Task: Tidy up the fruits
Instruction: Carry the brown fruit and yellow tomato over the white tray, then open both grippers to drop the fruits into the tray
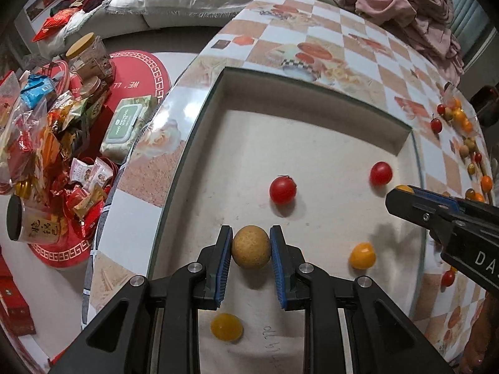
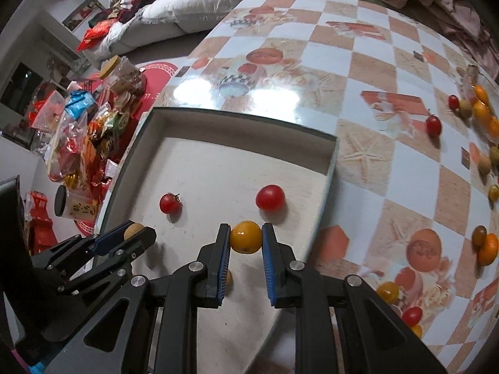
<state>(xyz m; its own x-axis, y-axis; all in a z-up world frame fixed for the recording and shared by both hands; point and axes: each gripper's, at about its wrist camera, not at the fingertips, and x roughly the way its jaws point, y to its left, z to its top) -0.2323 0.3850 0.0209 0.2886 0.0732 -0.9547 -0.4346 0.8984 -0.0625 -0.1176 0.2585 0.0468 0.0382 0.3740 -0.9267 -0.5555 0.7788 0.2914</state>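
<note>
My left gripper [image 1: 251, 246] is shut on a tan round fruit [image 1: 251, 247] above the white tray [image 1: 312, 137]. My right gripper [image 2: 246, 238] is shut on a yellow tomato [image 2: 246, 237] above the same tray [image 2: 218, 155]. On the tray floor lie two red tomatoes [image 1: 282, 189] [image 1: 380, 173] and two yellow tomatoes [image 1: 361, 255] [image 1: 226, 326]. The right gripper also shows at the right of the left wrist view [image 1: 402, 198]. The left gripper shows at the lower left of the right wrist view [image 2: 137, 233], with the tan fruit [image 2: 132, 230] in it.
Several loose red, yellow, orange and tan fruits [image 2: 480, 112] lie on the checkered table [image 2: 374, 71] to the right of the tray. Left of the table, snack packets and jars [image 1: 46, 143] crowd a red stool. A sofa with cloths stands behind.
</note>
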